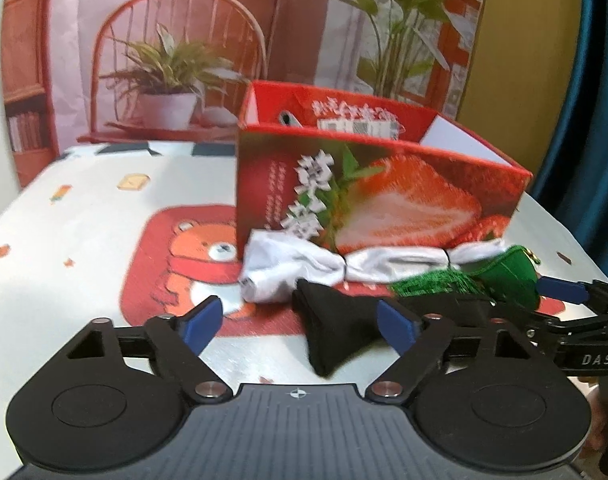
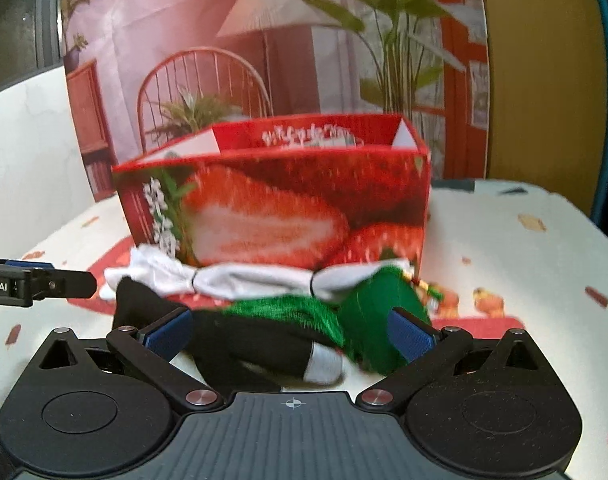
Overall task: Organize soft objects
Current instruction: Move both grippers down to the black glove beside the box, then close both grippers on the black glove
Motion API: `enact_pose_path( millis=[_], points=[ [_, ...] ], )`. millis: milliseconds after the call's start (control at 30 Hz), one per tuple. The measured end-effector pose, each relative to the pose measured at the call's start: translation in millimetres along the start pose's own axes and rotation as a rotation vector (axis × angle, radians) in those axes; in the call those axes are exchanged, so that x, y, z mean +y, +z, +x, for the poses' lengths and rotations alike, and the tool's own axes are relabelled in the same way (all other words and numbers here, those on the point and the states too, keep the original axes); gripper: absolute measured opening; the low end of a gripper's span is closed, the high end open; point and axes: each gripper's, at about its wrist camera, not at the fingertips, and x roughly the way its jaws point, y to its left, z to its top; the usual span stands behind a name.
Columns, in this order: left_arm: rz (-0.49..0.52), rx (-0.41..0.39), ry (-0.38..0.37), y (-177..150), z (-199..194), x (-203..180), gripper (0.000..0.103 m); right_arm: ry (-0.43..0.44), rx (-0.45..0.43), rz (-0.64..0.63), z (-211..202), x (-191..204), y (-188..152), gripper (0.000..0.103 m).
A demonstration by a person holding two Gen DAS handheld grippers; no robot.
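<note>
In the left wrist view the left gripper fills the lower frame, jaws spread, the end of a black fabric sock lying between its blue pads untouched. In the right wrist view the right gripper likewise stands spread around the black sock and a green fringed fabric pouch. Behind them, mid-frame, lies a white tied cloth bundle, touching the open red strawberry-printed cardboard box on the bear-patterned tablecloth.

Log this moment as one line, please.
left gripper: open, by black sock | right gripper: open, over green pouch | white socks before strawberry box
</note>
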Motion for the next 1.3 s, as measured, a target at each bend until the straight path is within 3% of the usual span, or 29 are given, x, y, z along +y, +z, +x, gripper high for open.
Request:
enact_pose_path(
  millis=[200,367,433,467,500,833,967,1033,1167,1300],
  points=[
    [-0.037,0.048,-0.063,-1.4,25.0,0.5,0.059,0.019,0.018,-0.003,3.0,0.4,-6.2,0.099],
    [-0.068,0.092,-0.118,-2.9,43.6,-1.1,0.054,0.043,0.034,-0.001,4.3,1.0,-6.0,0.086],
    [-0.062,0.092,-0.130,-3.2,46.7,-2.5,0.037,0.047,0.037,0.000,4.2,1.1,-6.1,0.082],
    [-0.051,0.094,-0.124,-3.3,47.5,-3.6,0.020,0.047,0.035,0.000,3.7,1.3,-6.2,0.082],
    [-0.037,0.100,-0.124,-3.7,48.0,-4.7,0.016,0.051,0.032,-0.001,3.3,1.6,-6.0,0.082],
    [-0.036,0.121,-0.138,-6.4,47.5,-3.2,0.015,0.079,0.084,-0.090,27.0,12.5,-3.9,0.081],
    [-0.039,0.121,-0.135,-7.8,47.0,-2.1,0.015,0.059,0.171,-0.108,44.4,15.3,-6.7,0.078],
    [-0.047,0.120,-0.135,-9.8,46.1,-0.6,0.015,0.062,0.168,-0.111,44.8,16.7,-7.8,0.076],
    [-0.044,0.118,-0.123,-11.9,41.7,-0.6,0.015,0.064,0.168,-0.117,41.2,17.5,-9.9,0.063],
    [-0.028,0.113,-0.114,-16.1,33.7,-2.5,0.014,0.080,0.179,-0.104,32.6,17.3,-10.9,0.042]
  ],
)
